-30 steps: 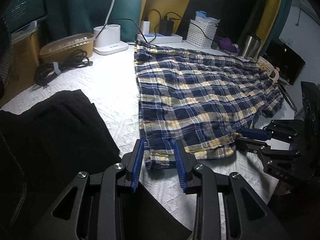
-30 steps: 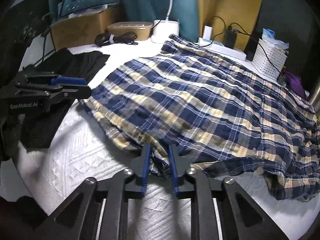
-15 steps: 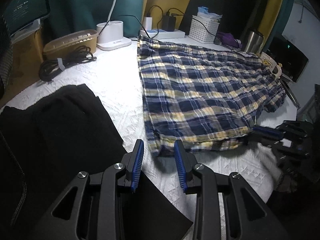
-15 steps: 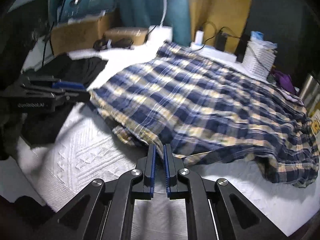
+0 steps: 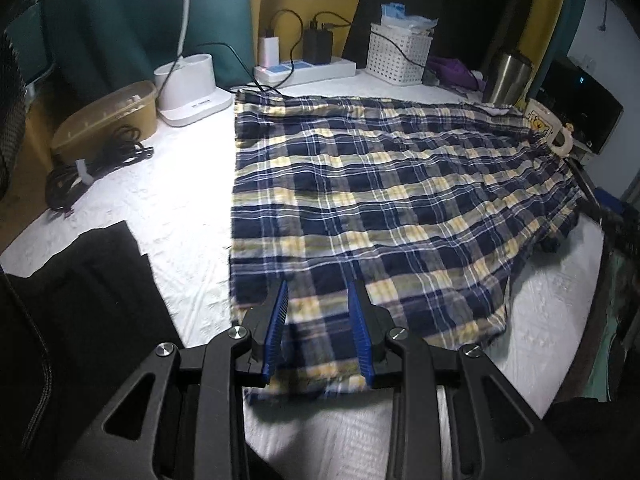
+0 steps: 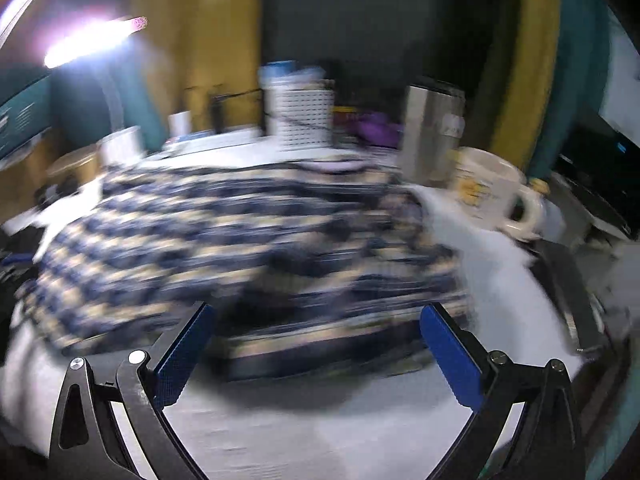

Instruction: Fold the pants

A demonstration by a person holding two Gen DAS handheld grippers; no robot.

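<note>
Blue, yellow and white plaid pants [image 5: 380, 200] lie spread flat on a white textured cloth [image 5: 176, 184]. My left gripper [image 5: 318, 300] is open, its blue pads hanging over the near edge of the pants, with plaid fabric showing between them. The right wrist view is motion-blurred. In it the pants [image 6: 240, 232] lie ahead, and my right gripper [image 6: 316, 320] is wide open and empty just short of their near edge. The right gripper does not show in the left wrist view.
Black clothing [image 5: 80, 312] lies at the left. At the back stand a white lamp base [image 5: 192, 88], a power strip [image 5: 308, 70], a white basket [image 5: 400, 54], a steel tumbler [image 5: 508, 76] and a mug [image 5: 552, 128]. A coiled cable [image 5: 92, 164] lies left.
My left gripper moved forward over the near edge of the pants. My right gripper went from shut to wide open and swung right, toward the mug end of the pants.
</note>
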